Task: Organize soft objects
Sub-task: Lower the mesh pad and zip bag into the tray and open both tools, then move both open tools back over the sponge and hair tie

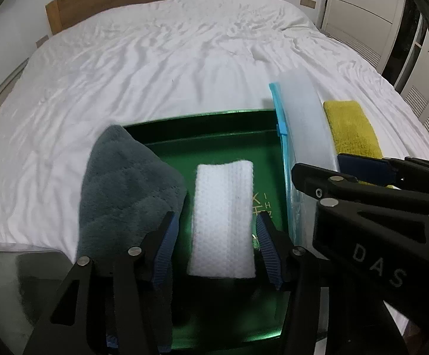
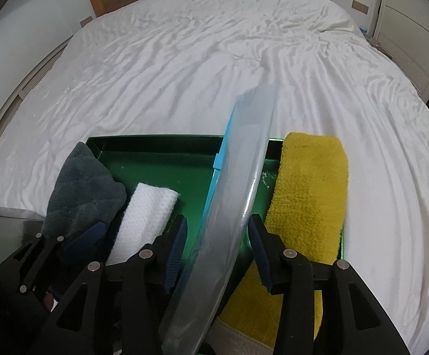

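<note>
I work over a green tray (image 1: pixel 202 136) that lies on a bed with a white, wrinkled sheet (image 1: pixel 155 59). In the tray lie the soft things. A white cloth (image 1: pixel 223 219), folded into a long strip with a small waffle pattern, lies flat in the middle of the tray floor. Just beside it on the left, a grey plush cloth (image 1: pixel 125 189) with stitched lines hangs over the tray's left wall. On the right side a yellow towel (image 2: pixel 309 207) with a rough, fuzzy pile lies along the tray's right edge.

My left tongs (image 1: pixel 214 245) are released: the two blue pads stand apart on either side of the white cloth, and I cannot tell if they touch it.

My right tongs (image 2: pixel 217 251) are also spread wide. Between the fingers passes a translucent plastic lid (image 2: pixel 238 195) with a light blue rim and clip, standing on its edge and tilted, between the white cloth and the yellow towel. The pads do not clamp it.
</note>
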A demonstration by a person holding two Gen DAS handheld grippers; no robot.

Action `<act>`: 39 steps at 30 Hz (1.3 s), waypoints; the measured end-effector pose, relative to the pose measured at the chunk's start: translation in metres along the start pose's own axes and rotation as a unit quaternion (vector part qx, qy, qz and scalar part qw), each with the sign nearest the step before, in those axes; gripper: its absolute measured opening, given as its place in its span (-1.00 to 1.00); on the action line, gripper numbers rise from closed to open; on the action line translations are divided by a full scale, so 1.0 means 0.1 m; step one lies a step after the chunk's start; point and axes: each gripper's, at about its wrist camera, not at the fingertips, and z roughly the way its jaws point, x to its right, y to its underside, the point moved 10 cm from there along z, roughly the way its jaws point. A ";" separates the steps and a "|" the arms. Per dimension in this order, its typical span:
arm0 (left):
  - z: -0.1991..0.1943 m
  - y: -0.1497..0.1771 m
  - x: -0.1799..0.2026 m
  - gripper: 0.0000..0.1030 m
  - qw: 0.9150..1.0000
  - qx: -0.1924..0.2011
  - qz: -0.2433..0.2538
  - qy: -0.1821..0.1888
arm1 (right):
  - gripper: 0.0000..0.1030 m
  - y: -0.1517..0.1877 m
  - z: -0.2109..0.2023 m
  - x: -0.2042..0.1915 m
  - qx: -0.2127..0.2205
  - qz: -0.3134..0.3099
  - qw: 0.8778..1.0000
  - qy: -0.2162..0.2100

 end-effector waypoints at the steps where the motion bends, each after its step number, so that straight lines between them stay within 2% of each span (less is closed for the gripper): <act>1: -0.03 -0.01 0.00 0.07 1.000 0.003 -0.001 0.001 | -0.12 0.00 -0.03 -0.01 0.002 -0.001 1.000 0.000; 10: -0.25 -0.09 -0.03 0.10 1.000 0.023 -0.004 0.002 | -0.10 0.00 -0.39 0.01 0.029 0.010 0.999 0.010; 12: -0.29 -0.10 -0.05 0.25 1.000 0.025 -0.006 0.001 | -0.09 0.01 -0.46 0.02 0.030 0.014 0.999 0.013; 14: -0.36 -0.12 -0.07 0.57 0.999 0.038 -0.013 0.002 | -0.08 0.02 -0.52 0.02 0.034 0.018 0.999 0.016; 15: -0.39 -0.12 -0.08 0.59 0.999 0.042 -0.015 0.002 | -0.08 0.01 -0.55 0.02 0.037 0.019 0.999 0.017; 27: -0.76 0.24 0.06 0.59 0.998 0.063 0.015 0.011 | -0.07 0.23 -1.03 0.00 0.061 0.038 0.997 0.031; 33: -1.06 0.41 0.14 0.59 0.995 0.091 0.037 0.007 | -0.07 0.49 -1.29 -0.05 0.064 0.034 0.996 0.043; 39: -1.53 0.69 0.08 0.59 0.991 0.121 0.060 0.001 | 0.01 0.82 -1.55 -0.13 0.057 0.032 0.997 0.048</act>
